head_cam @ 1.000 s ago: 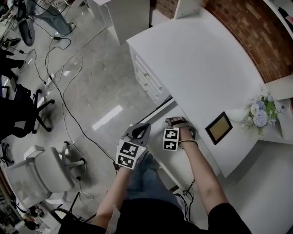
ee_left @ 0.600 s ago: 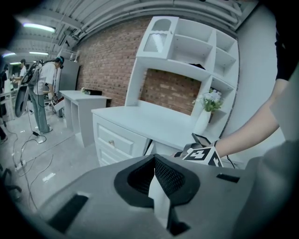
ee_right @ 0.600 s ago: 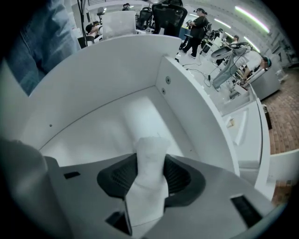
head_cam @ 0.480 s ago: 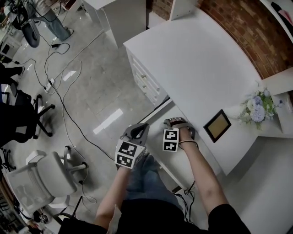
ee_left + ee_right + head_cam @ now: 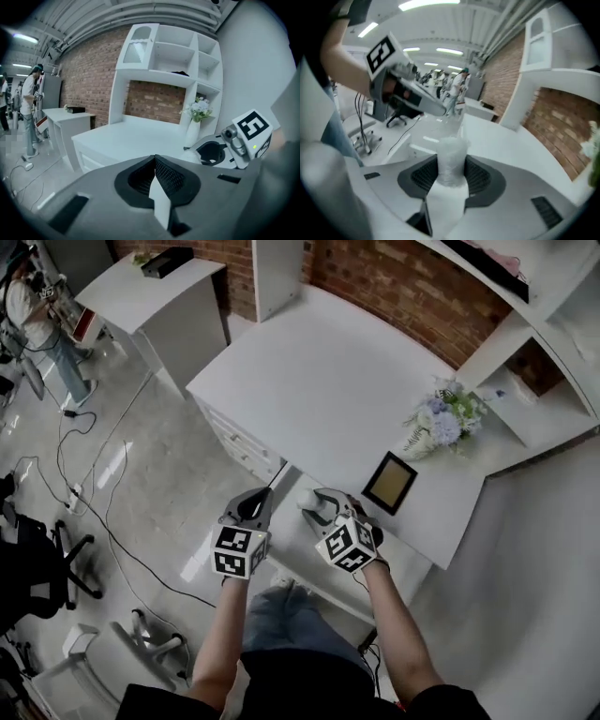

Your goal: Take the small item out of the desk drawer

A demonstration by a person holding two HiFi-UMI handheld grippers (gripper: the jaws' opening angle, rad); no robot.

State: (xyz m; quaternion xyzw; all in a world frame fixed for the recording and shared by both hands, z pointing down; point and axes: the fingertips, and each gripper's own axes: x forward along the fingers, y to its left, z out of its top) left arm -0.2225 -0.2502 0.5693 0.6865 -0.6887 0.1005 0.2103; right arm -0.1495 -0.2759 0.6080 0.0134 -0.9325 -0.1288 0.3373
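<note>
My right gripper (image 5: 317, 507) is shut on a small, whitish translucent item (image 5: 307, 498), held over the open white desk drawer (image 5: 298, 557). In the right gripper view the item (image 5: 451, 161) stands between the two dark pads, which press on its sides. My left gripper (image 5: 260, 496) hangs just left of the drawer. Its jaws (image 5: 154, 164) are shut with nothing in them. The right gripper (image 5: 224, 151) shows at the right of the left gripper view, and the left gripper (image 5: 410, 91) at the upper left of the right gripper view.
The white desk (image 5: 319, 381) carries a small picture frame (image 5: 389, 482) and a vase of flowers (image 5: 441, 416). A drawer stack (image 5: 239, 442) sits under its left end. A side table (image 5: 155, 296), floor cables (image 5: 94, 512) and office chairs (image 5: 37, 563) lie to the left.
The right gripper closed on the small item in the drawer and has lifted it up and leftward. The head view has swung so the desk now sits higher and further left.
</note>
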